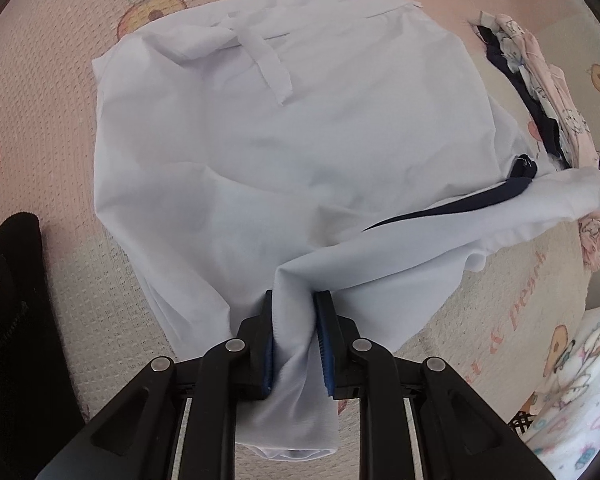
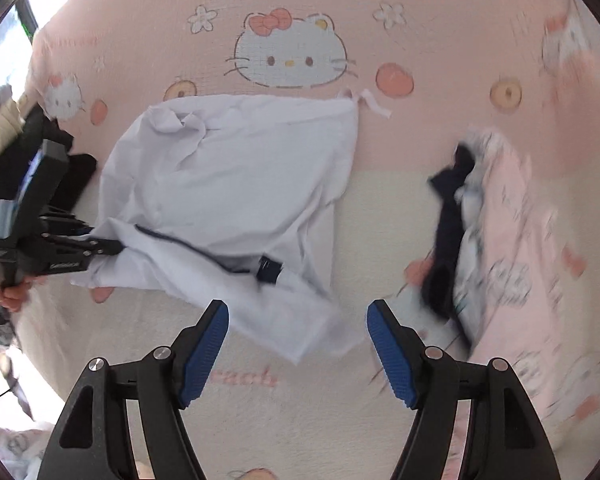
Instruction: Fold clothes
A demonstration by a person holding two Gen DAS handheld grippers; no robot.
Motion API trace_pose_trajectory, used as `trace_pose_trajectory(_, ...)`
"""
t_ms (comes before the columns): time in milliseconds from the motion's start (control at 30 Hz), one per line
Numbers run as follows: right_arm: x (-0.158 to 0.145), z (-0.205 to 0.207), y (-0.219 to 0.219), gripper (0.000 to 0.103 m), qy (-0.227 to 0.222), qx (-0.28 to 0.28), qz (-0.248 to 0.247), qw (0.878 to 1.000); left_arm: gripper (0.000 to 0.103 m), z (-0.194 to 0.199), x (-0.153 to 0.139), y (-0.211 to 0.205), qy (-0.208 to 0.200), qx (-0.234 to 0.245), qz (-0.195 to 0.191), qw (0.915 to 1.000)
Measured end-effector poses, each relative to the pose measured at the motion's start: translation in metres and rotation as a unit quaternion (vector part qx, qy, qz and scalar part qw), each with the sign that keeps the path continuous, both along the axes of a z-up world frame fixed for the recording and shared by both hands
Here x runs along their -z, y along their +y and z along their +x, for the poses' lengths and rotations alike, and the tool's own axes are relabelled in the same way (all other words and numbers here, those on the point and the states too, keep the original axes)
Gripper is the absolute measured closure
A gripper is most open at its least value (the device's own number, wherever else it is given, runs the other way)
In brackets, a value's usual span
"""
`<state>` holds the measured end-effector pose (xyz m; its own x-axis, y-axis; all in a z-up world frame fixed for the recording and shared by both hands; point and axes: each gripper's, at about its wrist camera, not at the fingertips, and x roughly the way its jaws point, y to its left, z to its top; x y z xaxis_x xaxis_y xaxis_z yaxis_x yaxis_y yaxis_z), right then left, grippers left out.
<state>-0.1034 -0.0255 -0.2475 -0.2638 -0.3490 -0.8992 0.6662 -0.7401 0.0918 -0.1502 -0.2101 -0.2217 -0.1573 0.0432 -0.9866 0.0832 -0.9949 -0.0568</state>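
Observation:
A white garment [image 1: 284, 152] with a dark trim strip [image 1: 460, 204] lies partly folded on a pink cartoon-print blanket [image 1: 32, 92]. My left gripper [image 1: 294, 304] is shut on a bunched edge of it, and the cloth hangs down between the blue pads. In the right wrist view the same white garment [image 2: 236, 184] is spread in the middle, and the left gripper [image 2: 112, 248] pinches its left edge, held by a hand [image 2: 14, 294]. My right gripper [image 2: 298, 316] hovers open above the garment's near corner, nothing between its fingers.
A pile of other clothes [image 2: 496, 232], pink print and dark pieces, lies to the right of the garment. A black item [image 1: 12, 300] sits at the left edge of the left wrist view. A printed pillow or sheet [image 1: 584, 392] shows at lower right there.

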Motion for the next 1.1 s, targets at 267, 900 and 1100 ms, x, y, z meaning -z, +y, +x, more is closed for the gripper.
trace_pose_trajectory(267, 0.038, -0.022, -0.016, 0.031, 0.003, 0.001, 0.056, 0.998, 0.086, -0.002, 0.001, 0.008, 0.005, 0.018, -0.039, 0.9991)
trace_pose_trajectory(900, 0.046, -0.03, -0.03, 0.059, -0.033, 0.04, 0.006, 0.999, 0.053, 0.026, -0.055, -0.035, -0.005, -0.062, 0.055, 0.9966)
trace_pose_trajectory(1100, 0.044, -0.04, -0.026, 0.059, -0.051, 0.07, -0.029, 0.996, 0.052, 0.059, -0.045, -0.003, 0.025, -0.125, 0.068, 0.9894)
